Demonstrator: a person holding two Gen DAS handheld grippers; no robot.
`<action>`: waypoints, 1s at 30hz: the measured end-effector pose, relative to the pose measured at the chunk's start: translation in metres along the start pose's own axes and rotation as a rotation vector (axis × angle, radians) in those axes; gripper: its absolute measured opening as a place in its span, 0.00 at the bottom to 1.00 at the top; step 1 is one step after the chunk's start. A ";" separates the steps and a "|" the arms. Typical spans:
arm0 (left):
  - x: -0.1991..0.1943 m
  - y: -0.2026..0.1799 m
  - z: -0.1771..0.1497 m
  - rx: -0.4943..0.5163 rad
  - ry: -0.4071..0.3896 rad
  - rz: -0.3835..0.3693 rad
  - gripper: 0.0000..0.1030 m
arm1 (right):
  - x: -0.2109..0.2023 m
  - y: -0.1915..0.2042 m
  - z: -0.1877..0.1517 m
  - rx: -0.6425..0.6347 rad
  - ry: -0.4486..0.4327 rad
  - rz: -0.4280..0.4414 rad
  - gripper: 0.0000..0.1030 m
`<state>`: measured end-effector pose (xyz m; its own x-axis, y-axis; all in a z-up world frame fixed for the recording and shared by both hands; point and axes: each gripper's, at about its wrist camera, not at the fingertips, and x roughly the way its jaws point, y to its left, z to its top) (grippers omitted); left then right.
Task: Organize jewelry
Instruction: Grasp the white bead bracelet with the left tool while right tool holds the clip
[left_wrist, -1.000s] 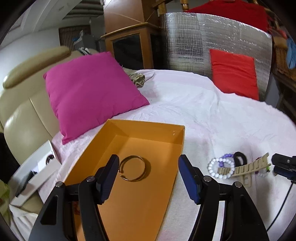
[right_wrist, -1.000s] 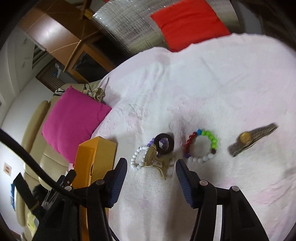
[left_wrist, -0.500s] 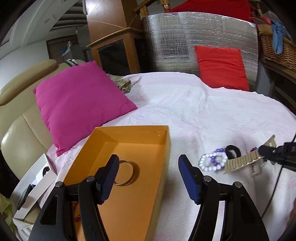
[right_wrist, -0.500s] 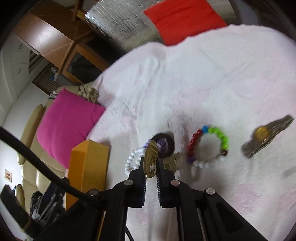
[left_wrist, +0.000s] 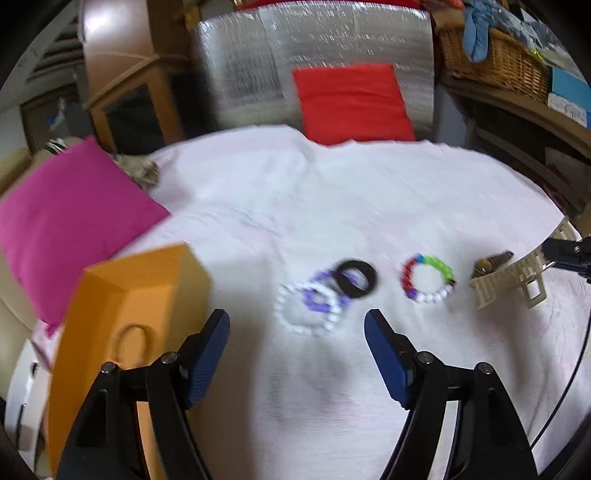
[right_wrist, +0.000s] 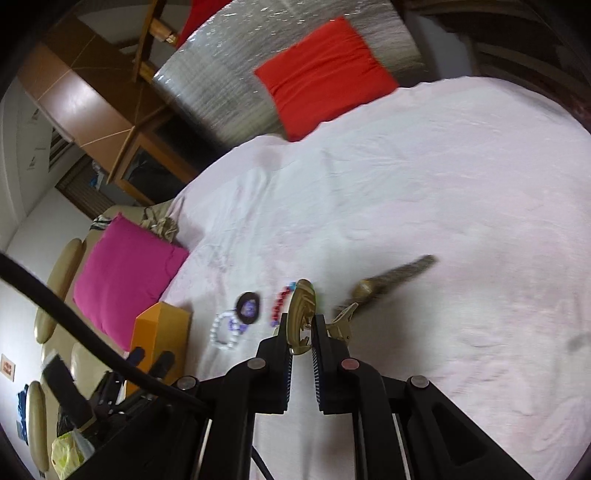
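A: Right claw (right_wrist: 301, 326): jaws together, clamped on the hair clip (right_wrist: 301, 306), lifted clear of the cloth (right_wrist: 443, 184). Left claw (left_wrist: 295, 328): jaws apart and opening, nothing between them, hovering over the white bead bracelet (left_wrist: 306, 310).

B: Places, reckoned from the box (left_wrist: 122, 295)?

A: White bracelet: nearest the box, flat on the cloth. Black ring (left_wrist: 356, 278): just beyond it, overlapping its far edge. Coloured bracelet (left_wrist: 428, 275): farther out, apart from the ring. Watch (right_wrist: 395, 278): farthest out. Clip: in the air, beyond the coloured bracelet as the left view had it. Gold hoop (left_wrist: 131, 343): already inside the box.

B: Clip's lie?

A: Long axis ran forward along the right claw's fingers, tip pointing away from the camera, teeth toward the pads. Held near one end only.

B: Risks?

A: Clip could pivot or slip, since the grip was narrow and off-centre on a curved body; a quick swing toward the box would do it. It might snag the coloured bracelet or ring if carried low over them. Left claw stood across the route to the box, so the two could collide.
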<state>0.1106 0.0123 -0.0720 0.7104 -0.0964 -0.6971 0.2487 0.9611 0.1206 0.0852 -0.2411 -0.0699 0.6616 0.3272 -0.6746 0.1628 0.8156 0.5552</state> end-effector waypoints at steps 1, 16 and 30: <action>0.005 -0.004 0.000 0.003 0.018 -0.009 0.74 | -0.004 -0.007 0.001 0.011 0.002 -0.008 0.11; 0.079 0.014 -0.007 -0.120 0.199 -0.145 0.73 | -0.004 -0.065 0.011 0.134 0.043 -0.036 0.11; 0.080 0.013 -0.006 -0.131 0.182 -0.211 0.09 | 0.001 -0.065 0.010 0.127 0.047 -0.038 0.11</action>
<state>0.1669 0.0181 -0.1308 0.5194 -0.2608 -0.8138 0.2830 0.9511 -0.1241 0.0821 -0.2987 -0.1019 0.6184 0.3220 -0.7169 0.2803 0.7618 0.5840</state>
